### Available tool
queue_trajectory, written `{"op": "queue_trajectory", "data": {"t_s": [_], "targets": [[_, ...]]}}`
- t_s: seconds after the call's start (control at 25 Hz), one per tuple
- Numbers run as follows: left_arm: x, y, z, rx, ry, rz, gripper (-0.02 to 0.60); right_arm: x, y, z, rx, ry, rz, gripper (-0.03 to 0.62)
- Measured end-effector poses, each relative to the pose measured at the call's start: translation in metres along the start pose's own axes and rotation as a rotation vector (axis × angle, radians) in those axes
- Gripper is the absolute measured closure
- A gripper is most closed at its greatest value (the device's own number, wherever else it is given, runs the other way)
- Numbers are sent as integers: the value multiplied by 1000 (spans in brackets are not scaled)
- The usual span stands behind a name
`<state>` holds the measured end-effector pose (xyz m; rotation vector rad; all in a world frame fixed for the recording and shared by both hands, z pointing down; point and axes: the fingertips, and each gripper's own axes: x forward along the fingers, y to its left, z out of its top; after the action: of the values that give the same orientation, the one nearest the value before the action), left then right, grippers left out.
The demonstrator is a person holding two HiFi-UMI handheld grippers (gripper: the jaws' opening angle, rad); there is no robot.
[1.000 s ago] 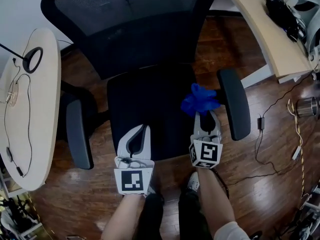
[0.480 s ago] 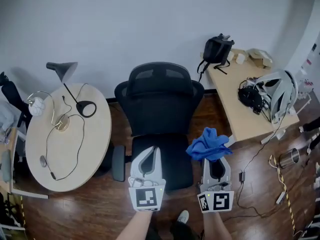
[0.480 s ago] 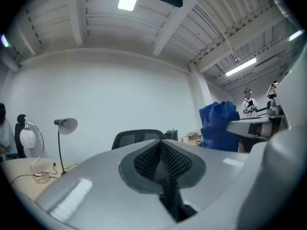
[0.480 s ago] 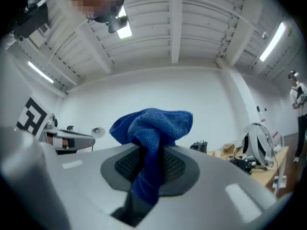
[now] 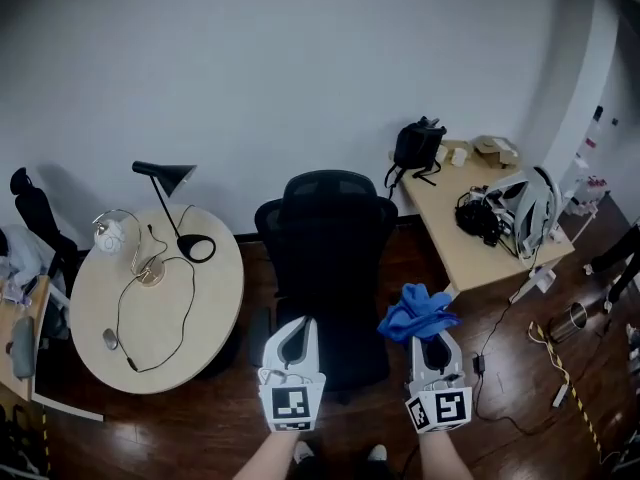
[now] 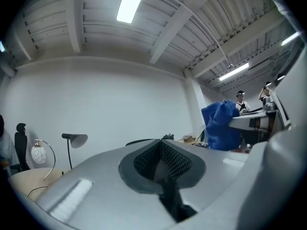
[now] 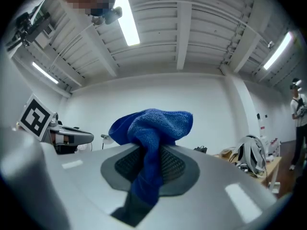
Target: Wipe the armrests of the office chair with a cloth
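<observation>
Right claw (image 5: 431, 340): clamped on cloth (image 5: 417, 311), held up near chair (image 5: 330, 238).
Left claw (image 5: 297, 328): jaws together, empty.
Risk: thin pinch, so cloth may slip out when rubbed on armrest; bunched wad would likely wipe poorly.

The blue cloth (image 5: 417, 311) hides the right armrest of the office chair (image 5: 330, 258). Both forearms (image 5: 276, 458) are cut off by the lower edge.

Plain white wall (image 5: 300, 68) runs behind the pale round table (image 5: 160, 318), which stands on a dark wood floor (image 5: 520, 408). A black desk lamp (image 5: 165, 178) stands at the table's far edge. Well to the table's right, a light wooden desk (image 5: 470, 248) carries a black bag (image 5: 415, 146) at its far end. The beamed white ceiling (image 6: 96, 32) has a tube light (image 6: 125, 4) lit.
</observation>
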<state>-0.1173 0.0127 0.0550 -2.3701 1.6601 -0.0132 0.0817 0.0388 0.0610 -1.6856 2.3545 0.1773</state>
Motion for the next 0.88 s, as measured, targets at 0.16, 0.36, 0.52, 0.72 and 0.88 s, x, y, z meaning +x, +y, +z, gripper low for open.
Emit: {"op": "queue_trajectory", "data": {"t_s": [0.16, 0.36, 0.52, 0.72, 0.88], "targets": [[-53, -3, 25, -2, 9, 7, 511, -51, 18, 38, -4, -7, 13, 514], [-147, -38, 111, 28, -2, 32, 511, -143, 30, 123, 27, -42, 67, 514], [-222, -80, 181, 1, 8, 55, 511, -221, 36, 187, 42, -36, 95, 514], [-253, -138, 209, -26, 76, 71, 511, -263, 4, 214, 87, 7, 127, 516], [-278, -139, 243, 35, 4, 74, 511, -286, 15, 239, 97, 8, 123, 516]]}}
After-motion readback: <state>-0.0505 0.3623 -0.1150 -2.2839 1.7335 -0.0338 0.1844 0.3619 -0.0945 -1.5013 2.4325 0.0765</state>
